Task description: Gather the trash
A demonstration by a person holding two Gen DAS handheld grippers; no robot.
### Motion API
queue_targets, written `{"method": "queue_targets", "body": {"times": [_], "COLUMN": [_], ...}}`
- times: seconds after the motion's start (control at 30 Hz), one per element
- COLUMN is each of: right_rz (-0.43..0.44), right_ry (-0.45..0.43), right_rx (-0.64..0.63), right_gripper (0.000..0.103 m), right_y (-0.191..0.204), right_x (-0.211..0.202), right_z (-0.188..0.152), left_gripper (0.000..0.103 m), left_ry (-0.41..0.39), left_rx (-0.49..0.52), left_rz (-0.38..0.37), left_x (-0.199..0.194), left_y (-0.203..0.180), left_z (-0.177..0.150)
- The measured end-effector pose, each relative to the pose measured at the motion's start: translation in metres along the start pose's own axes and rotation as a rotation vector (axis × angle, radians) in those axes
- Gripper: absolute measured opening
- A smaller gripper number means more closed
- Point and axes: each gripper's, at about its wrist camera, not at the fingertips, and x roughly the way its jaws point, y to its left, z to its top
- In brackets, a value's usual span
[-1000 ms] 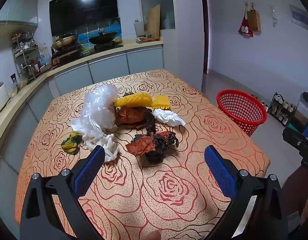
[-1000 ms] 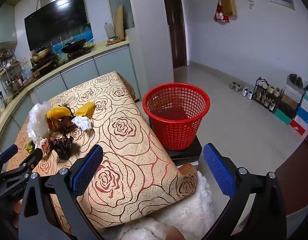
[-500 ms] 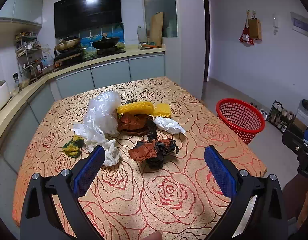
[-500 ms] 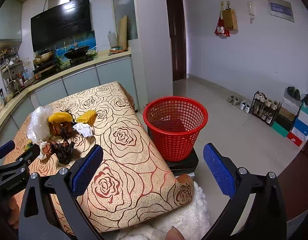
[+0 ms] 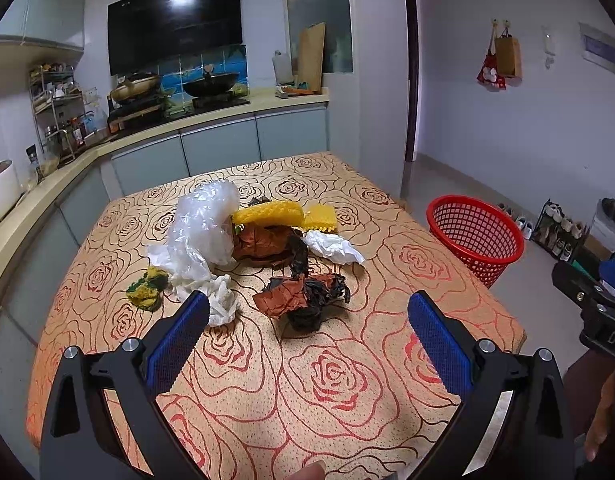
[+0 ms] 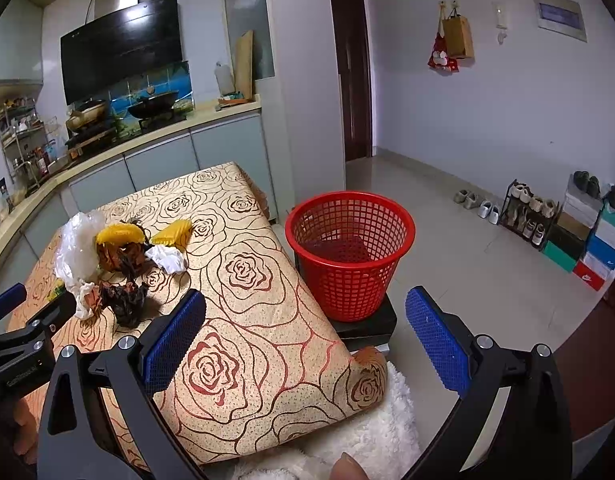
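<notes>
A heap of trash lies mid-table: a clear plastic bag [image 5: 205, 224], yellow foam pieces [image 5: 273, 213], brown wrappers [image 5: 267, 242], a white tissue [image 5: 333, 246], a crumpled brown-and-black wrapper [image 5: 303, 296], a white wad [image 5: 221, 304] and a green-yellow scrap [image 5: 145, 288]. My left gripper [image 5: 307, 320] is open, held above the table's near part, short of the crumpled wrapper. My right gripper [image 6: 305, 320] is open over the table's right corner, empty. A red mesh basket [image 6: 349, 252] stands on a dark box right of the table; it shows too in the left wrist view as the basket [image 5: 475, 238].
The table [image 5: 327, 380] wears a rose-patterned cloth. A kitchen counter [image 5: 211, 114] with a stove and pans runs behind and along the left. A shoe rack [image 6: 527, 216] and shoeboxes [image 6: 587, 248] line the right wall. A white fluffy cushion [image 6: 367, 440] sits below the table corner.
Both grippers have risen and tilted up, so the trash heap and basket sit lower and smaller in view. Both stay open and empty.
</notes>
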Motion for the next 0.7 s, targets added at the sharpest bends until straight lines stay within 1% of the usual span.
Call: {"method": "queue_targets", "body": {"times": [0.13, 0.43, 0.6, 0.7], "right_rz": [0.000, 0.004, 0.009, 0.013], "right_ry": [-0.001, -0.001, -0.011, -0.027], "right_rx": [0.000, -0.002, -0.002, -0.002], "right_gripper": [0.098, 0.098, 0.098, 0.098], "right_y": [0.0001, -0.0001, 0.0007, 0.0003], "right_x": [-0.0010, -0.0014, -0.0048, -0.0092], "right_z": [-0.0004, 0.0003, 0.0015, 0.0037], "left_gripper": [0.096, 0.096, 0.096, 0.096], "left_ry": [0.002, 0.014, -0.008, -0.017], "left_rx": [0.008, -0.014, -0.017, -0.031], "left_rz": [0.013, 0.023, 0.036, 0.030], "left_x": [-0.0031, -0.0038, -0.0087, -0.0110], "left_y": [-0.0019, 0.0020, 0.0024, 0.0047], "left_z": [-0.0001, -0.0001, 0.0006, 0.0016]}}
